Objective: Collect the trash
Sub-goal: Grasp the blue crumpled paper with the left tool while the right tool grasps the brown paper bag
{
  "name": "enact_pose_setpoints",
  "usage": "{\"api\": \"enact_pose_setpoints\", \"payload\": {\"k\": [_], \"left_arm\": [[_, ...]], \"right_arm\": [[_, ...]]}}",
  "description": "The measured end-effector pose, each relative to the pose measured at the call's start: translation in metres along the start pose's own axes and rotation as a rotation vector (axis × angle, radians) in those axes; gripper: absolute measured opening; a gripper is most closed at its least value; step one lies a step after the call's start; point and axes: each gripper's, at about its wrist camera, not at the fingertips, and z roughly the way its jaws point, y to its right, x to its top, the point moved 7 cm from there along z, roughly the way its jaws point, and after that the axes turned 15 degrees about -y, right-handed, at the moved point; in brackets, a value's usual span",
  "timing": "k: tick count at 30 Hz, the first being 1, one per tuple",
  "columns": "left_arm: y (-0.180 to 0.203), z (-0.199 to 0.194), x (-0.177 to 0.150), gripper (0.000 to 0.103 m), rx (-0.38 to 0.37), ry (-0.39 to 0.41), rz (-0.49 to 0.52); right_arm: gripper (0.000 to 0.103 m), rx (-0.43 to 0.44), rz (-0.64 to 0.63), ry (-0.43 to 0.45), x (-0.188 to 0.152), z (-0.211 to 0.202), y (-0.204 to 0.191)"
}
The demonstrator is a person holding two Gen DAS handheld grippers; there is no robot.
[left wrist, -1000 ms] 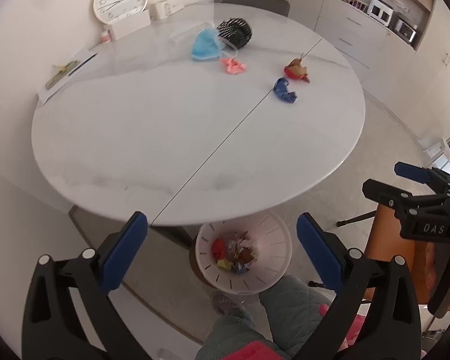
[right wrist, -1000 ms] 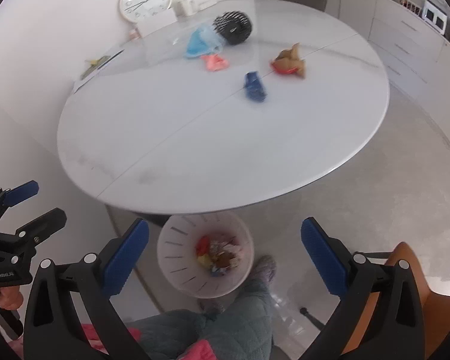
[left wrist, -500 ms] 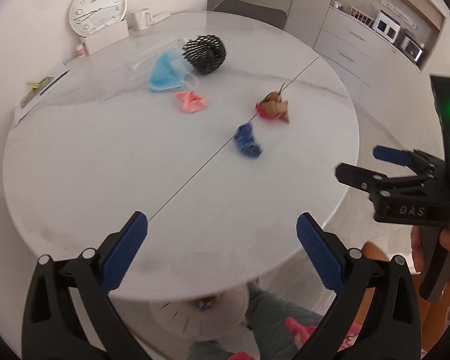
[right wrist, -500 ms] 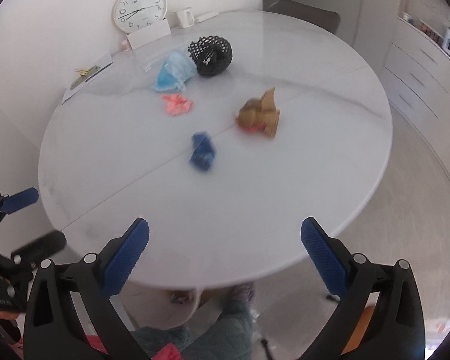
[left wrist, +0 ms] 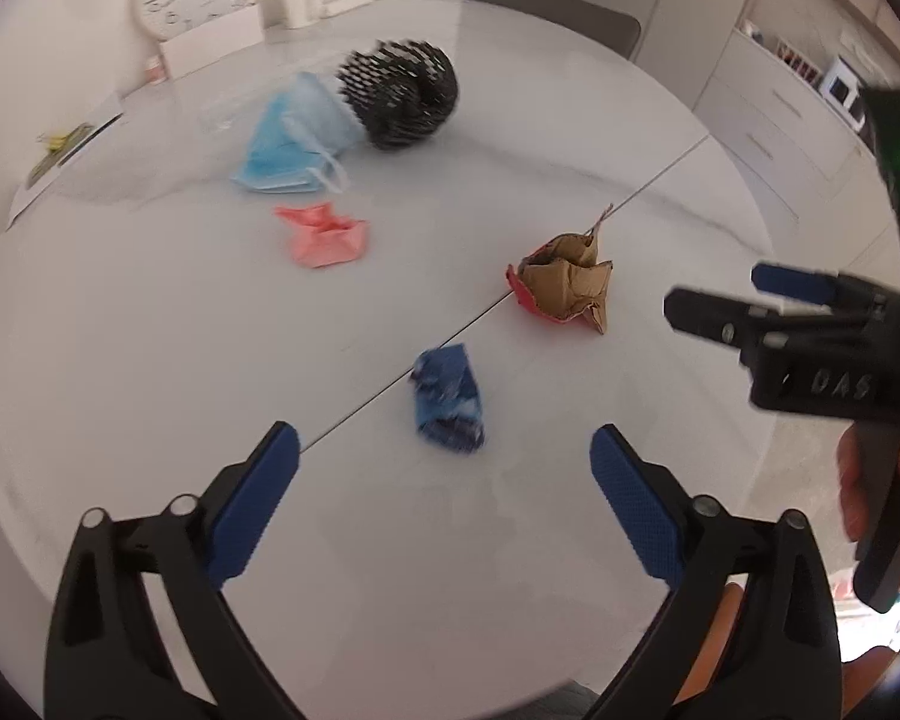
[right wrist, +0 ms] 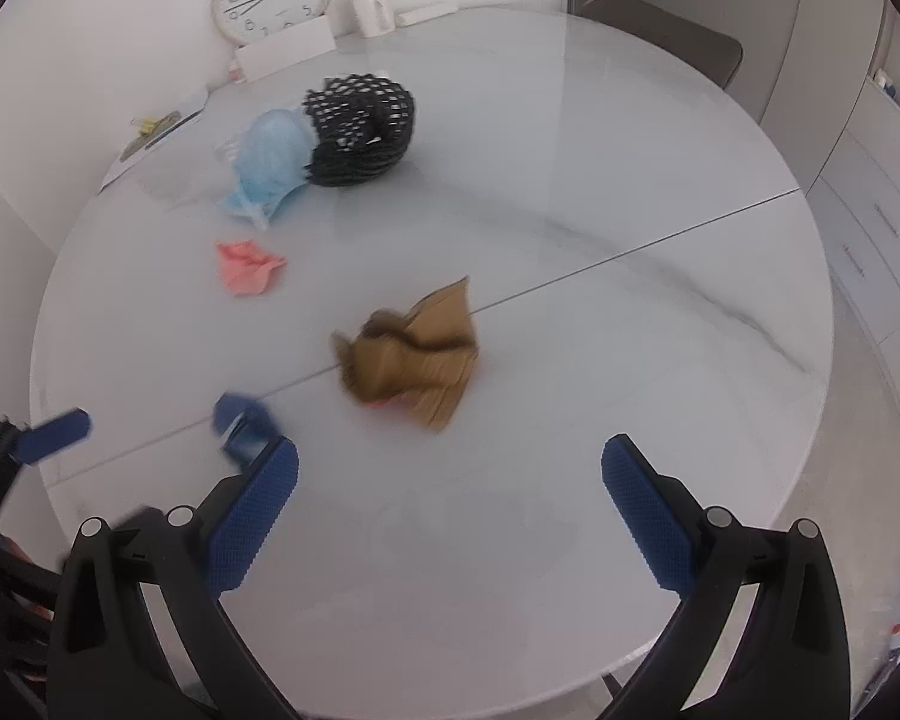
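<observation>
Both grippers have swung from above the white bin under the table's near edge to over the tabletop, so the bin has dropped out of view and the scraps are looming larger than a second ago.

The round white marble table (left wrist: 150, 360) is filling both views, a thin seam crossing it. At its far left a black mesh foam sleeve (left wrist: 399, 96) is lying against a light blue face mask (left wrist: 294, 147). Near the middle, a crumpled brown paper scrap with a red underside (left wrist: 564, 288) is sitting on the seam. A crumpled pink wrapper (left wrist: 324, 234) is lying to its left, near the mask. A crumpled blue wrapper (left wrist: 450, 399) is lying nearest, just beyond the tips of the left gripper (left wrist: 444, 468), whose jaws are closing with nothing between them. The right gripper (right wrist: 450, 474) is hanging with jaws apart and empty, just short of the brown scrap.
</observation>
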Motion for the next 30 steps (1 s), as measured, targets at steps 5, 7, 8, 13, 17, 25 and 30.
{"api": "enact_pose_setpoints", "payload": {"k": [5,7,8,13,17,25,30], "left_arm": [[0.005,0.049,0.024,0.065,-0.002,-0.071,-0.024],[0.006,0.065,0.031,0.057,-0.004,-0.096,-0.04],[0.007,0.069,0.033,0.052,-0.004,-0.1,-0.043],[0.008,0.076,0.043,0.03,0.022,-0.09,-0.04],[0.004,0.075,0.042,0.029,0.008,-0.1,-0.042],[-0.011,0.058,0.034,0.029,0.029,-0.098,-0.066],[-0.021,0.045,0.032,0.029,0.018,-0.081,-0.102]], "right_arm": [[0.101,0.021,0.016,-0.001,0.017,0.02,0.012],[0.101,0.028,0.015,-0.004,0.02,0.028,0.014],[0.101,0.031,0.015,-0.008,0.021,0.031,0.015],[0.101,0.067,0.005,-0.02,0.025,0.046,0.012],[0.101,0.092,-0.018,-0.026,0.028,0.054,0.0],[0.101,0.096,-0.052,-0.03,0.035,0.068,-0.023],[0.101,0.074,-0.021,-0.021,0.038,0.076,-0.034]]}}
